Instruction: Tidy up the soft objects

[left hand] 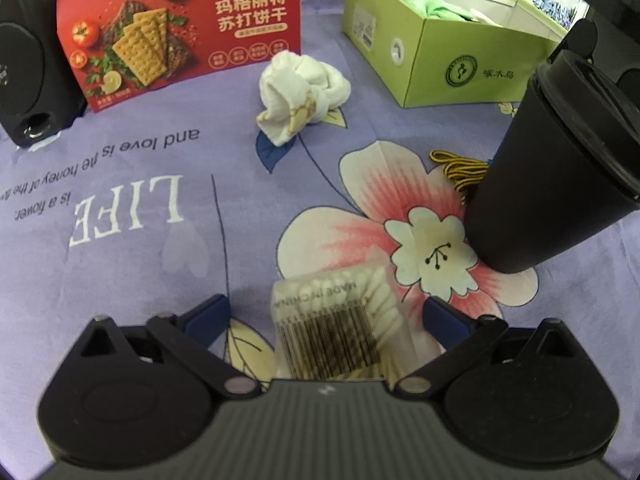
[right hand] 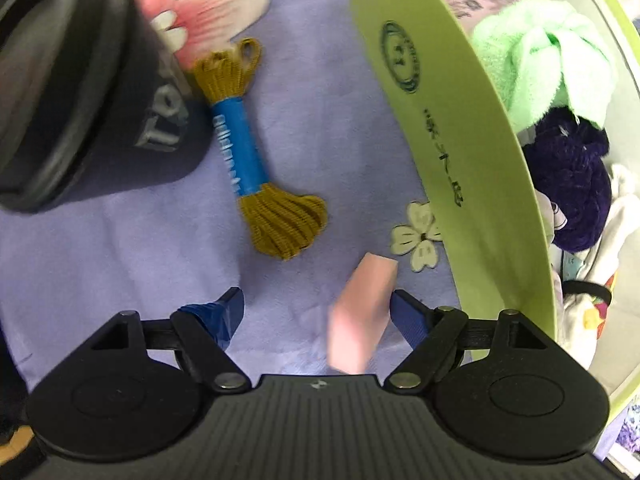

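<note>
Right claw (right hand: 316,312), spread wide above a pink block (right hand: 360,316), beside the green box (right hand: 472,168); left claw (left hand: 326,316), open, over a cotton-swab pack (left hand: 336,320).

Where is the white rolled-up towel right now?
In the left wrist view, the white towel lies on the purple cloth, between the red cracker box and the green box.

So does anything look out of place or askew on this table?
Nothing spilled or damaged. Soft things lie outside the light green cardboard box: a crumpled white towel and a mustard-yellow cord bundle with a blue band. A green towel is inside. A clear pack of cotton swabs lies between the open left gripper.
</note>
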The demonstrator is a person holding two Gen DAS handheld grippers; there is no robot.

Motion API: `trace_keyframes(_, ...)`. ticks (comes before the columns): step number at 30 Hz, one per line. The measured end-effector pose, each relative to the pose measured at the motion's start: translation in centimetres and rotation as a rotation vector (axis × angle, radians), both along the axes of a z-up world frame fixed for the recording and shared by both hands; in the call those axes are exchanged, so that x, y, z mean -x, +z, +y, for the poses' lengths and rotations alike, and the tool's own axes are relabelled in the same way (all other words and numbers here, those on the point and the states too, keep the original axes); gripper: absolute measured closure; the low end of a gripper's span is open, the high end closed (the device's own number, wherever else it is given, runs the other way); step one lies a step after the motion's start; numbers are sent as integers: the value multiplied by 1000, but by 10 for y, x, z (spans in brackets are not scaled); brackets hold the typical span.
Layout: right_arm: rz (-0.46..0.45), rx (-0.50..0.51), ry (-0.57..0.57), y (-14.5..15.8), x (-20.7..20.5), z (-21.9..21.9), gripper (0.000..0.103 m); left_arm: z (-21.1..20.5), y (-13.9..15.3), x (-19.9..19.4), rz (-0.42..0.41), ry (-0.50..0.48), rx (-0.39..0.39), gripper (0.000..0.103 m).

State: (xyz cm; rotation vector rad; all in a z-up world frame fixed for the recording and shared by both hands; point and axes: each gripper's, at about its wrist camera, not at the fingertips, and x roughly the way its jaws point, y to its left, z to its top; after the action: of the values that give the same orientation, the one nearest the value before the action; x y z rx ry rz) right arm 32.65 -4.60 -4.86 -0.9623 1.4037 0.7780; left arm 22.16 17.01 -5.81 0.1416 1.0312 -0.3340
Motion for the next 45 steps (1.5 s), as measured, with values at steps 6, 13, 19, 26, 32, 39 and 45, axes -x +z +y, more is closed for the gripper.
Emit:
trace_keyframes(6, -3, -5, -34, -3, -2, 0, 43, 2, 3, 0, -15, 15, 5, 22)
trace_keyframes(13, -11, -65, -185, 5, -32, -22, 74, 7, 14, 2, -8, 48, 29, 60)
trace_keyframes(19, -52, -78, -190, 8, -29, -24, 88, 9, 22, 7, -20, 69, 53, 62)
trace_keyframes(26, -80, -80, -145, 9, -4, -49, 89, 11, 30, 11, -39, 75, 38, 62)
trace_keyframes(32, -96, -36, -68, 6, 1, -41, 80, 10, 17, 7, -2, 71, 31, 62)
trace_keyframes(39, -66, 10, -139, -6, -17, -36, 69, 12, 16, 9, -10, 35, 33, 62)
trace_keyframes(45, -73, 20, -214, -13, -33, -38, 56, 7, 17, 11, -7, -31, 19, 60)
